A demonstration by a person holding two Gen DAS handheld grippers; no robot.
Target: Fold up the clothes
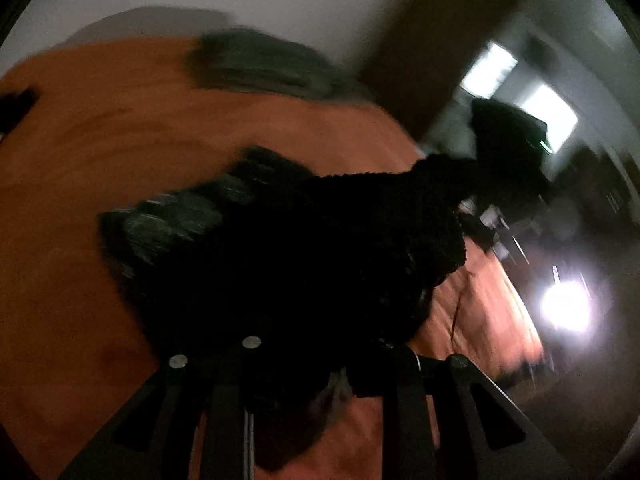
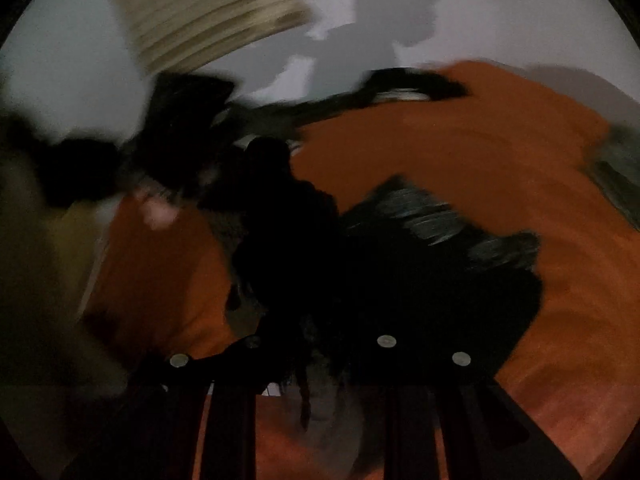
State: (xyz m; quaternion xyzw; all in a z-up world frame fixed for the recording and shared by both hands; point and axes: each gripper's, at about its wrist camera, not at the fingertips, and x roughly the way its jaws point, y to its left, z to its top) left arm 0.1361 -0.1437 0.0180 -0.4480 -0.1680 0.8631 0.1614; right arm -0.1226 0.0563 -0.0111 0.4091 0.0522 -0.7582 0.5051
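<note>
A black knitted garment (image 1: 320,240) with grey stripes on one part hangs bunched over an orange bedspread (image 1: 100,160). My left gripper (image 1: 316,350) is shut on one end of it, the cloth covering its fingertips. The garment stretches up to the right toward a dark, blurred shape that looks like the other gripper (image 1: 506,140). In the right wrist view the same garment (image 2: 400,272) fills the middle, and my right gripper (image 2: 320,354) is shut on a fold of it. Both views are smeared by motion.
A grey-green folded pile (image 1: 256,64) lies at the far side of the bed, by the white wall. A brown wooden panel (image 1: 440,40) and a bright lamp (image 1: 566,304) are off to the right. Window blinds (image 2: 208,12) and another dark item (image 2: 408,84) show in the right view.
</note>
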